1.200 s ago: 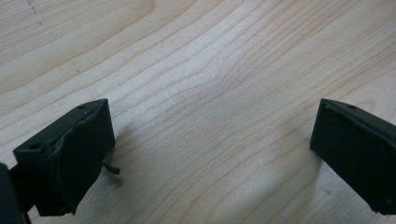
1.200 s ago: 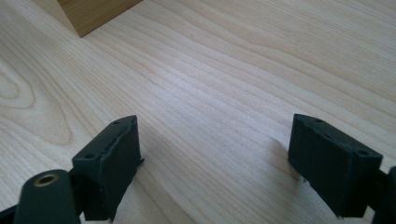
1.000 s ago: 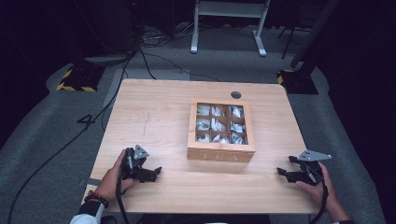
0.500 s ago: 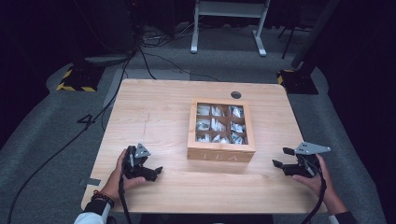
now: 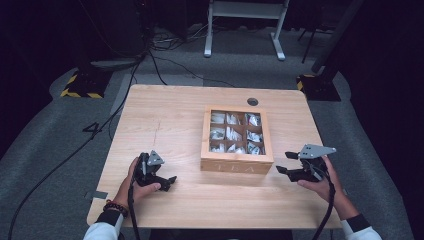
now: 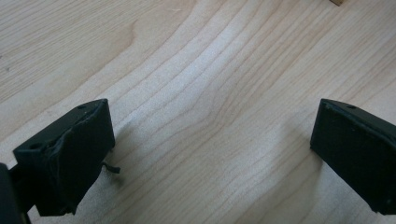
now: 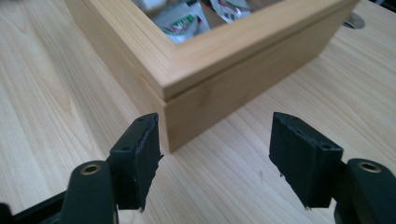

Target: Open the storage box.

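Right gripper (image 5: 289, 171), jaws wide & empty, faces the lidded bamboo tea box (image 5: 236, 134) corner, prob. to open it; left gripper (image 5: 161, 181), also wide, empty, waits well left of box.

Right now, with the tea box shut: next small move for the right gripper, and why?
Probably ease the right gripper forward to the tea box. Its jaws stand open, the box's near corner sits just ahead between them, and the lid seam faces it. The left gripper is open over bare table.

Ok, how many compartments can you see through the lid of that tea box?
9, in a three-by-three grid under the window of the tea box: three along the far side, three across the middle, three nearest the person. Each holds pale packets.
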Available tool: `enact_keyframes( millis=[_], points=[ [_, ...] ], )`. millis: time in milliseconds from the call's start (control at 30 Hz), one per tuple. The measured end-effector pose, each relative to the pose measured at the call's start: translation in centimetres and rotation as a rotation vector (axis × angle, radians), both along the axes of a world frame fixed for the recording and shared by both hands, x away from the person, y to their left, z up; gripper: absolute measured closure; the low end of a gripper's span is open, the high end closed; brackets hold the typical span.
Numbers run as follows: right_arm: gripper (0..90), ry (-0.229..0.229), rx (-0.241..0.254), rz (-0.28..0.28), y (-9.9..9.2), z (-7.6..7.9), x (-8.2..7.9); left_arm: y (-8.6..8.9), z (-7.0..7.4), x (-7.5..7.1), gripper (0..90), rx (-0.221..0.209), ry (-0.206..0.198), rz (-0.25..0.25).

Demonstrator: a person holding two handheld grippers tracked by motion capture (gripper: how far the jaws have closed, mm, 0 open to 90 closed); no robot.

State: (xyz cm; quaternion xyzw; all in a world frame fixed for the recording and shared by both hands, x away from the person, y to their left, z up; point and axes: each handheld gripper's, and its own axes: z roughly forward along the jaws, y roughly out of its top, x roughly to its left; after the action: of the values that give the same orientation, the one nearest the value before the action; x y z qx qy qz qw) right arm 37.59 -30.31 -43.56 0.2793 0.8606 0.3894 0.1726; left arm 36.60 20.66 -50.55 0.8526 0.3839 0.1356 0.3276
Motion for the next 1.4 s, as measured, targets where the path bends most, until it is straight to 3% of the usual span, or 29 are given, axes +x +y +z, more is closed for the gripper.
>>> enact_keyframes(
  millis=[300,500,533,600,800,867,1200,1400],
  points=[
    [36.6,0.017,-0.004,0.023,1.7,-0.4,0.8,0.0,0.0,0.1,0.1,0.004,-0.001,-0.007],
    [39.1,0.024,0.030,0.049,2.3,-0.4,1.0,0.0,0.0,0.1,0.1,0.001,0.001,-0.004],
    [42.7,0.015,0.035,0.059,2.5,-0.4,0.9,0.0,0.0,0.1,0.1,0.003,-0.001,-0.006],
    [42.0,0.011,0.009,0.063,2.8,-0.4,0.8,0.0,0.0,0.1,0.1,0.002,0.000,-0.006],
    [43.4,0.017,-0.015,0.049,3.2,-1.1,0.9,0.0,0.0,0.1,0.1,0.003,-0.001,-0.006],
    [42.8,0.022,0.011,0.048,3.2,-1.0,1.1,0.0,0.0,0.1,0.1,0.001,0.001,-0.004],
    [42.5,0.047,0.047,0.030,3.0,-0.8,1.3,-0.2,0.0,0.1,0.1,0.000,0.003,-0.004],
    [41.0,0.036,0.038,0.018,3.0,-0.6,1.3,-0.2,0.0,0.1,0.3,0.002,0.002,0.001]
  ],
)
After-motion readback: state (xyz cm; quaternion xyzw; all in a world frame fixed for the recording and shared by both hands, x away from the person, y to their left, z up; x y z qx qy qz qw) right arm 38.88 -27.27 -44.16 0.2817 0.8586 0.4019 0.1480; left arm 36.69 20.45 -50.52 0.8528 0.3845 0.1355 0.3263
